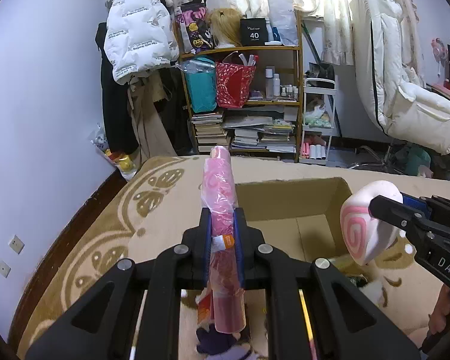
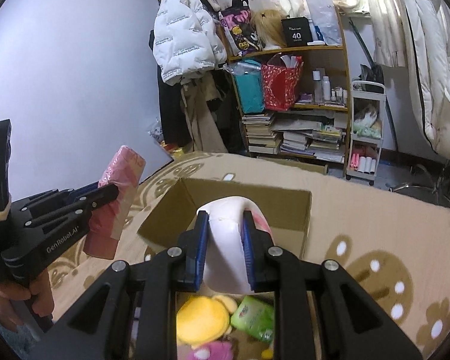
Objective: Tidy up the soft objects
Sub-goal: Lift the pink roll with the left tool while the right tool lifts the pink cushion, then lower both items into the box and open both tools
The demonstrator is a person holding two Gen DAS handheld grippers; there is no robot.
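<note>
My left gripper (image 1: pixel 222 219) is shut on a long pink soft roll in clear plastic wrap (image 1: pixel 220 192), held above the bed to the left of an open cardboard box (image 1: pixel 285 201). It also shows in the right wrist view (image 2: pixel 117 192). My right gripper (image 2: pixel 225 219) is shut on a white and pink swirl cushion (image 2: pixel 225 237), held over the box (image 2: pixel 243 192). The cushion also shows in the left wrist view (image 1: pixel 366 228). Inside the box lie a yellow plush (image 2: pixel 204 318), a green pack (image 2: pixel 253 315) and a pink plush (image 2: pixel 216 349).
The box sits on a beige bed cover with brown flower prints (image 2: pixel 375 240). Behind the bed stand a cluttered wooden shelf (image 1: pixel 249 90), hung coats (image 1: pixel 138 30) and a small white cart (image 1: pixel 318 120). A dark purple plush (image 1: pixel 216 345) lies below the left gripper.
</note>
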